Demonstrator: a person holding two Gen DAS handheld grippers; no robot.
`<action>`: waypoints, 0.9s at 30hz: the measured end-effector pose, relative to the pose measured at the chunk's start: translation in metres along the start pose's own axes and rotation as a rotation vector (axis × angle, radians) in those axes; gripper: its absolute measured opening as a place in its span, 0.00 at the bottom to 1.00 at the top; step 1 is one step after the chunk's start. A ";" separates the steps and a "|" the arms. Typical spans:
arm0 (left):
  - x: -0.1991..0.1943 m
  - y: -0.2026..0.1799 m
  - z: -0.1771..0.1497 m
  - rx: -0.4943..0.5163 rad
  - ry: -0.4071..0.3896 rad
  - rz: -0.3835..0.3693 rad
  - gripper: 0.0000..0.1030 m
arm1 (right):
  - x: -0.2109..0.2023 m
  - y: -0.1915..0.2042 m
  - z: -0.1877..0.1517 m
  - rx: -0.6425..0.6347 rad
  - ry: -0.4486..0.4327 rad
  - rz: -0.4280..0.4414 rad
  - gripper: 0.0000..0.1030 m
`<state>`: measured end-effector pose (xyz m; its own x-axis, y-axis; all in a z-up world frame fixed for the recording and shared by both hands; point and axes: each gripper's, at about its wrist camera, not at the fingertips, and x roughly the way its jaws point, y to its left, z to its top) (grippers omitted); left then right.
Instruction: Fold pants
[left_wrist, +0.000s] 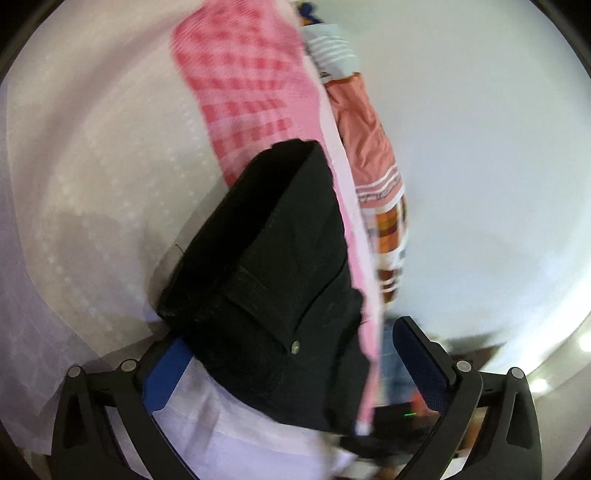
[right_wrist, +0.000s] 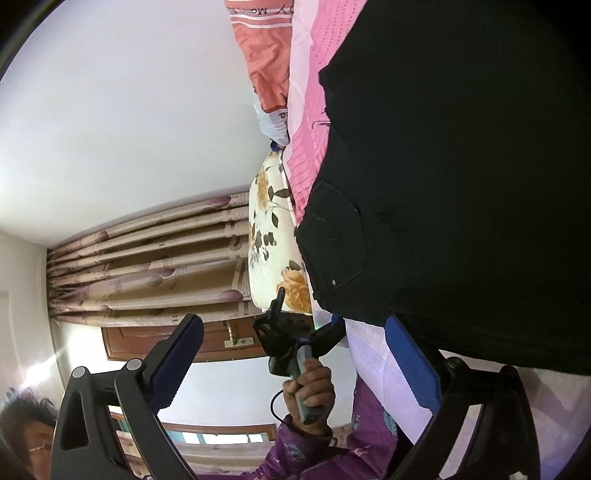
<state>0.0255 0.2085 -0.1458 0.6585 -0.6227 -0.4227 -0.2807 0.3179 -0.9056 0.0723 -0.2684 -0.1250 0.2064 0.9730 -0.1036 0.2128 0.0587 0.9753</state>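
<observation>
Black pants (left_wrist: 273, 280) lie on the pink checked bedsheet (left_wrist: 243, 96), waistband between the wide-spread fingers of the left gripper (left_wrist: 295, 373), long axis running straight ahead; right gripper (right_wrist: 295, 365) fingers also wide apart, empty, pants just off its right finger.

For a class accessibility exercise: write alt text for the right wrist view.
Black pants fill the right side, lying on pink checked cloth. The right gripper stands open in the foreground, empty. Beyond it, a hand holds the left gripper near a floral pillow and curtains.
</observation>
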 end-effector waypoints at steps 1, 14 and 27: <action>-0.002 0.003 0.003 -0.026 0.001 -0.018 0.98 | -0.001 -0.001 0.000 0.005 -0.003 -0.002 0.95; -0.010 -0.029 -0.001 0.153 -0.021 -0.059 0.81 | 0.001 -0.009 0.001 0.047 -0.017 0.003 0.96; 0.011 -0.013 -0.012 0.143 -0.058 0.052 0.81 | 0.002 -0.008 0.001 0.060 -0.021 0.010 0.96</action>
<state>0.0285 0.1891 -0.1395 0.6863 -0.5613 -0.4625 -0.2162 0.4497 -0.8666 0.0715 -0.2671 -0.1336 0.2289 0.9685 -0.0984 0.2677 0.0346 0.9629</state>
